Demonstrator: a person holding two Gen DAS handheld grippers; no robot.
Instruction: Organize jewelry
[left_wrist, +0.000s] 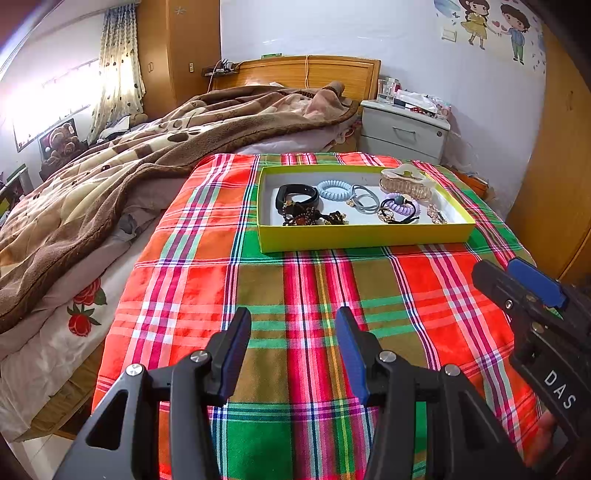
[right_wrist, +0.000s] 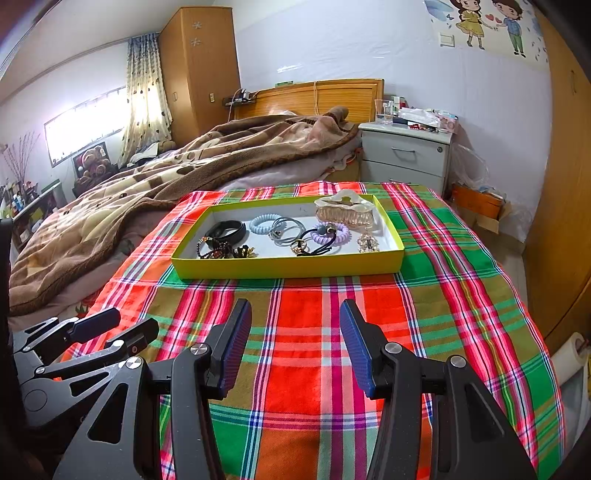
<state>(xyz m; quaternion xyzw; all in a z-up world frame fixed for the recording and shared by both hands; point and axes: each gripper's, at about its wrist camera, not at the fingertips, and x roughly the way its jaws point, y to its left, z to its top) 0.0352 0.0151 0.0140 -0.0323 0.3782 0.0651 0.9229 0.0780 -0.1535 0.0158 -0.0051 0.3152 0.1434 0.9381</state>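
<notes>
A yellow tray (left_wrist: 362, 236) (right_wrist: 288, 267) sits on the plaid cloth ahead of both grippers. In it lie a black bracelet (left_wrist: 297, 195) (right_wrist: 227, 229), a light blue coil hair tie (left_wrist: 334, 189) (right_wrist: 263, 223), grey hair ties (left_wrist: 365, 197) (right_wrist: 286, 229), a purple coil tie (left_wrist: 402, 205) (right_wrist: 330, 233), a pink claw clip (left_wrist: 406, 182) (right_wrist: 345, 210), dark beads (left_wrist: 303, 216) (right_wrist: 218, 251) and a small brooch (left_wrist: 436, 214) (right_wrist: 367, 242). My left gripper (left_wrist: 293, 325) is open and empty. My right gripper (right_wrist: 295, 317) is open and empty; it also shows in the left wrist view (left_wrist: 517, 284).
The plaid cloth (left_wrist: 295, 288) covers the foot of a bed. A brown blanket (left_wrist: 129, 158) lies heaped to the left. A white nightstand (left_wrist: 404, 131) stands beyond the tray, a wooden wardrobe (right_wrist: 561, 221) on the right.
</notes>
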